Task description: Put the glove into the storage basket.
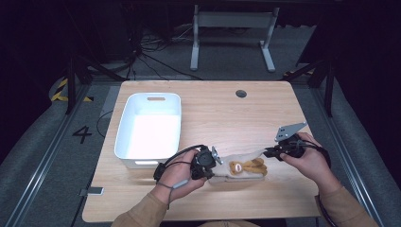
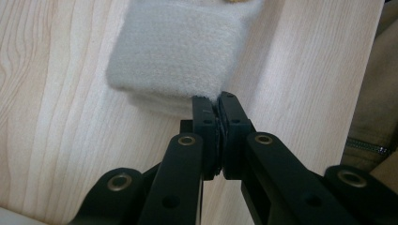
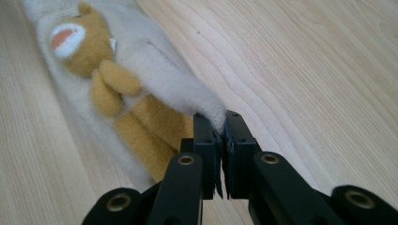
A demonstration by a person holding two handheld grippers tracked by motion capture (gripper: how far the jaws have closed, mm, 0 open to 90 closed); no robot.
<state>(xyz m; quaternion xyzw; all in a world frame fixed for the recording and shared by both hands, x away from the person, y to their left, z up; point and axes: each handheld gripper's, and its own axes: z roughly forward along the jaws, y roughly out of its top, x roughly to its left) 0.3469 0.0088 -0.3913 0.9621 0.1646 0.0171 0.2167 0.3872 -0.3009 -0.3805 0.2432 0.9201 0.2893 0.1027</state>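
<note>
Right gripper view: fuzzy cream sock [image 3: 164, 79] bears a plush tan bear [image 3: 89, 56].

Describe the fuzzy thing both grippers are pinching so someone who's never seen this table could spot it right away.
On the wooden table, look at the near edge, just right of the white bin. There lies a cream fleece cloth, the left gripper and right gripper each clamped on one end. Its tan bear figure sets it apart.

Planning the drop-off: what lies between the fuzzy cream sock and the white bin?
Bare wooden tabletop separates the sock from the white bin, apart from the left gripper at the sock's end, in the high view.
</note>
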